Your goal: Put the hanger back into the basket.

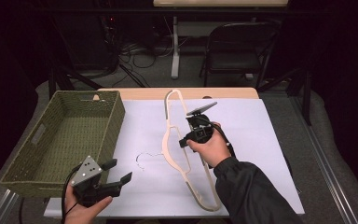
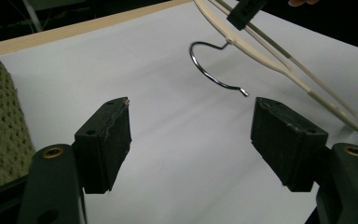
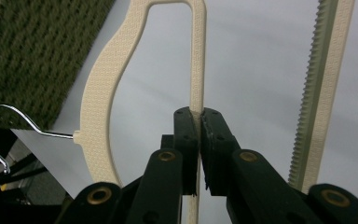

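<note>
A cream plastic hanger [image 1: 171, 140] with a metal hook [image 1: 145, 157] is over the white table cover. My right gripper [image 1: 182, 143] is shut on a thin inner bar of the hanger [image 3: 196, 70], seen close up in the right gripper view, where the hook [image 3: 0, 128] curls at the left. My left gripper [image 1: 121, 171] hovers open near the table's front left corner, beside the basket. In the left gripper view its two pads are wide apart with nothing between them, and the hook [image 2: 209, 70] and hanger [image 2: 279, 60] are farther off.
A woven olive basket [image 1: 42, 140] stands at the left of the table. The white cover [image 1: 242, 140] lies over a wooden tabletop [image 1: 177, 93]. A folding chair [image 1: 235, 46] and a table leg [image 1: 175, 46] stand beyond on the floor.
</note>
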A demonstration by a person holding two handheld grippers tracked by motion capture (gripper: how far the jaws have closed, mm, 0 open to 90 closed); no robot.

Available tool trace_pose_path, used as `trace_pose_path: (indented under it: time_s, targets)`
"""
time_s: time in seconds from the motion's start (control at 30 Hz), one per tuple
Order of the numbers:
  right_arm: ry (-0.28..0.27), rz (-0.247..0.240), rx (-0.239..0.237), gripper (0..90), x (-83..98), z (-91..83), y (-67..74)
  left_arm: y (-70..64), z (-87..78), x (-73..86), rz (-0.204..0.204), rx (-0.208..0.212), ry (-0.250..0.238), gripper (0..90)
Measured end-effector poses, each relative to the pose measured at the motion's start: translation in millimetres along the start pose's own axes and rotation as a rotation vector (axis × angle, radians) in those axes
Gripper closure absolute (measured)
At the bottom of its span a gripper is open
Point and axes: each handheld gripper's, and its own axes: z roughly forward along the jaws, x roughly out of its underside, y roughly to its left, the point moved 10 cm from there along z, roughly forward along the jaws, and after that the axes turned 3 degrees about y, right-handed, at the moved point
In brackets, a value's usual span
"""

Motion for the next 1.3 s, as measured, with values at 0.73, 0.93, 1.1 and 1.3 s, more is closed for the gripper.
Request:
trace_pose_path:
  time_s: [0.73, 0.93, 1.1, 1.3]
  targets:
    - [-0.1, 0.027, -0.038, 86.1, -9.8, -0.8, 8.1, -48.1, 50.6, 13.5, 0.012, 0.117, 0.016, 32.2]
    - [-0.099, 0.022, -0.044, 86.2, -9.4, -0.9, 11.7, -67.2, 70.3, 12.2, 0.029, 0.166, 0.033, 32.8]
    - [-0.099, 0.02, -0.05, 86.1, -9.0, -0.8, 13.9, -74.0, 82.1, 6.9, 0.038, 0.177, 0.029, 33.3]
    - [-0.106, 0.019, -0.049, 86.1, -9.6, -1.4, 13.8, -80.7, 93.0, 0.9, 0.026, 0.178, 0.023, 34.3]
